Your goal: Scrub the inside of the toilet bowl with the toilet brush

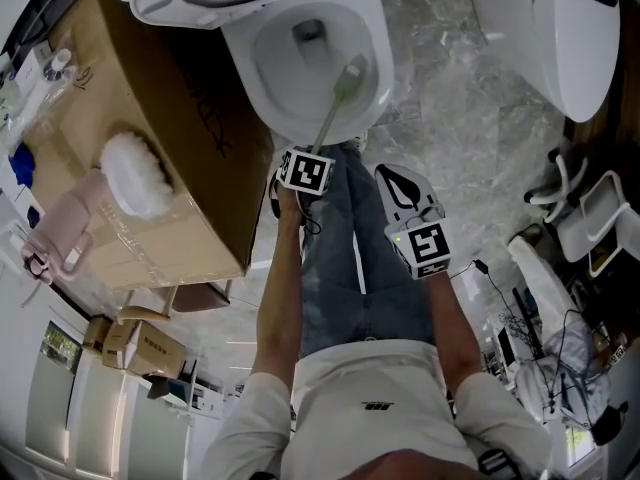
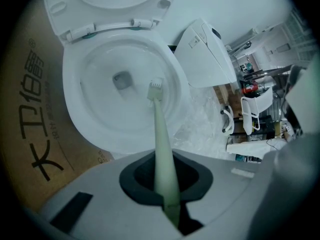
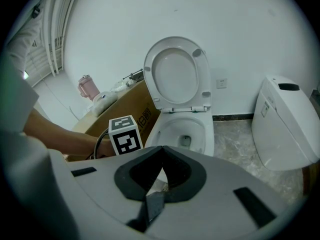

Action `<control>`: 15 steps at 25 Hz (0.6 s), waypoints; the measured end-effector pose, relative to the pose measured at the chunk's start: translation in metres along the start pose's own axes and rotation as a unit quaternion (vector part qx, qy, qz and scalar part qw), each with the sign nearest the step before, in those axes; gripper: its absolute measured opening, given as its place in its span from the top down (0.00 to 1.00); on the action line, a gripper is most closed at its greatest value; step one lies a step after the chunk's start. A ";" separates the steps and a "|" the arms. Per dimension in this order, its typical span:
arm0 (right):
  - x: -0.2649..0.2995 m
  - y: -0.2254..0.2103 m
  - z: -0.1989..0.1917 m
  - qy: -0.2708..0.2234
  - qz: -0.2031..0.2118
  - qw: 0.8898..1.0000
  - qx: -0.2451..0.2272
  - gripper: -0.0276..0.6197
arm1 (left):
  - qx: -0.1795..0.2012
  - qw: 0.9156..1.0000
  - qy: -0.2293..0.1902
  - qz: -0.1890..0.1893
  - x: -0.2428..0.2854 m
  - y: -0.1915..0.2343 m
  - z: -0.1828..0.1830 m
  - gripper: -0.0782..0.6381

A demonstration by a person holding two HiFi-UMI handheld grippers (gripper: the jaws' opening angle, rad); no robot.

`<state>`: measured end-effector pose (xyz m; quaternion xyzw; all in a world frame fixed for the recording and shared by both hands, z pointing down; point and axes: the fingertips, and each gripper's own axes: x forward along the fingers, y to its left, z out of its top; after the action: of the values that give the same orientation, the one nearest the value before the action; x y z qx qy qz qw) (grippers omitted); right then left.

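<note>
Pale-green toilet brush [image 2: 159,134], clenched in the outstretched left tool [image 2: 169,199], slants into the toilet bowl [image 2: 75,109]; right tool [image 3: 161,151] closed, empty.

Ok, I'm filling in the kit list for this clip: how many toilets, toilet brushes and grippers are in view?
White ceramic toilets: 2, the seat-up toilet and the closed-lid toilet
Pale green plastic toilet brush: 1
Grey handheld grippers: 2, the left gripper shut on the brush, the right gripper shut, empty
Total: 5
</note>
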<state>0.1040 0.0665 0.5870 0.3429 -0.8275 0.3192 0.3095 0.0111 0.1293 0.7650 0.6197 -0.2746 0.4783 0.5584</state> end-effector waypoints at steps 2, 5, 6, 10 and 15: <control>0.000 -0.001 0.002 -0.001 0.000 1.000 0.003 0.97 | 0.000 1.000 -0.001 0.001 0.000 0.000 0.005 0.86; -0.001 -0.006 0.000 0.002 -0.005 1.000 0.003 0.97 | -0.009 1.000 -0.003 -0.010 0.005 -0.002 0.010 0.86; -0.001 -0.007 0.000 0.002 -0.006 1.000 0.003 0.97 | -0.008 1.000 -0.006 -0.008 0.004 -0.001 0.015 0.86; 0.003 -0.009 0.004 -0.001 -0.005 1.000 0.005 0.97 | -0.006 1.000 -0.014 -0.003 0.003 0.006 0.030 0.86; 0.008 -0.015 0.008 0.000 -0.008 1.000 0.008 0.97 | -0.002 1.000 -0.023 0.004 -0.001 0.014 0.050 0.86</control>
<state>0.1082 0.0493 0.5928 0.3525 -0.8221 0.3230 0.3092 0.0127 0.0780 0.7744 0.6280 -0.2908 0.4658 0.5515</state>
